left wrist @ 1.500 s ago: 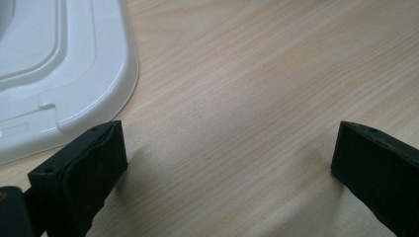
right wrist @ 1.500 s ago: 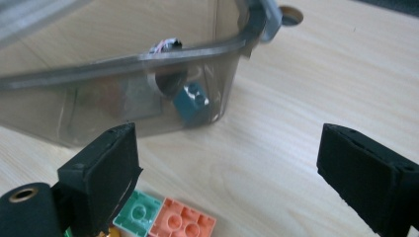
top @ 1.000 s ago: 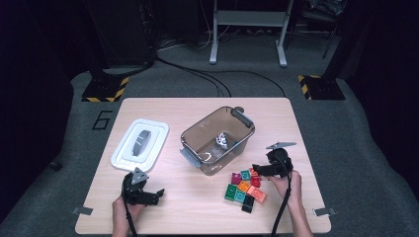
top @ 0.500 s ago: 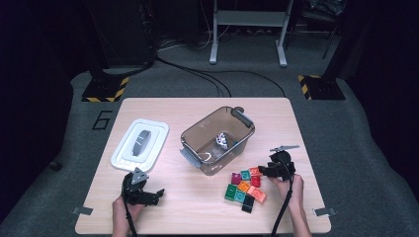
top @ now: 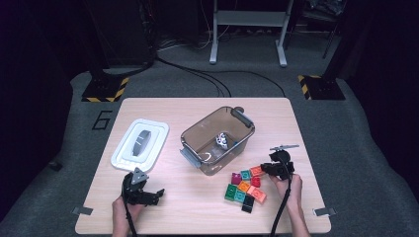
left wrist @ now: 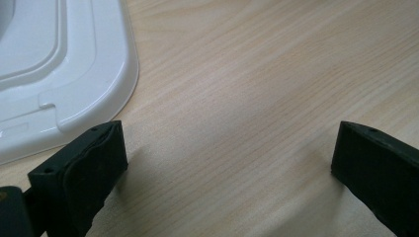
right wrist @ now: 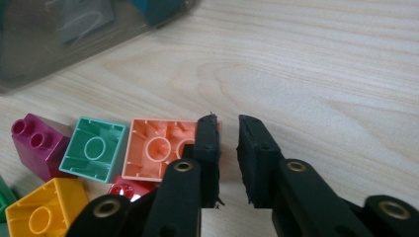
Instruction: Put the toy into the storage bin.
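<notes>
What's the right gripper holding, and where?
Cannot be told: the right gripper, jaws just closing, sits at the edge of the orange block; the left gripper holds nothing.

floor numeral: a large dark "6" [top: 101,120] painted on the grey floor, just off the table's [top: 276,111] far left corner as the high view shows it
warning stripes, left: yellow-and-black diagonal hazard stripes on a floor plate [top: 104,90], beyond the table's far left corner
warning stripes, right: the same yellow-and-black striping on a second floor plate [top: 316,86], beyond the table's far right corner
lid: white lid [top: 140,144] on the table's left part, with a grey strip on top; no writing can be read on it
bricks: no lettering can be made out on them in the right gripper view
other text: none readable
</notes>
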Demonstrator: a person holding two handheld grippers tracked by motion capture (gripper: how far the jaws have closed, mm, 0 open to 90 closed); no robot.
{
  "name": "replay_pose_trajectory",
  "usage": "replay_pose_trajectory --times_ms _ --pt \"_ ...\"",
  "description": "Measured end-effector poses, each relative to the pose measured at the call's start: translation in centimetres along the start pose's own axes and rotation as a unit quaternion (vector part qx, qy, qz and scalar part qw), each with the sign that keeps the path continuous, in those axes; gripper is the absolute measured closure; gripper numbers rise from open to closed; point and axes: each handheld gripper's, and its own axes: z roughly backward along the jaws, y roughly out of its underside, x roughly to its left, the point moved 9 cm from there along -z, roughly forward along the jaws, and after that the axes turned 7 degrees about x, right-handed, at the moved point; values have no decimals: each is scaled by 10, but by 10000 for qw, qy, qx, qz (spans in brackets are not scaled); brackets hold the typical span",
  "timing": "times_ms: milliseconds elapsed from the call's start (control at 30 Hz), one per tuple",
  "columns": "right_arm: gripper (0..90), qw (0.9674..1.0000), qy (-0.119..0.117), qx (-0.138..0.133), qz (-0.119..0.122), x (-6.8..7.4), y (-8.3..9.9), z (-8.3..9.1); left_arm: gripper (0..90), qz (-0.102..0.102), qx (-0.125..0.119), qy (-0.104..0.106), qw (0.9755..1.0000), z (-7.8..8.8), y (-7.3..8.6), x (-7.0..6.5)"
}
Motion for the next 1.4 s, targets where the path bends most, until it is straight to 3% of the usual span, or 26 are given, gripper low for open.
replay_pose_trajectory --times_ms 100,500,700,1000,1400 --pt "875 10000 53 -29 5 1 -2 0 6 2 0 0 10000 0 0 0" --pt "885 9994 171 -228 185 2 -8 4 5 -1 1 1 10000 0 0 0" --pt "900 9983 254 -425 306 2 -17 14 6 -17 13 -1 10000 0 0 0" --pt "900 9977 370 -445 347 0 -22 18 5 21 -3 11 10000 0 0 0" --pt "900 9964 442 -649 320 -6 -43 38 5 5 8 10 10000 0 0 0"
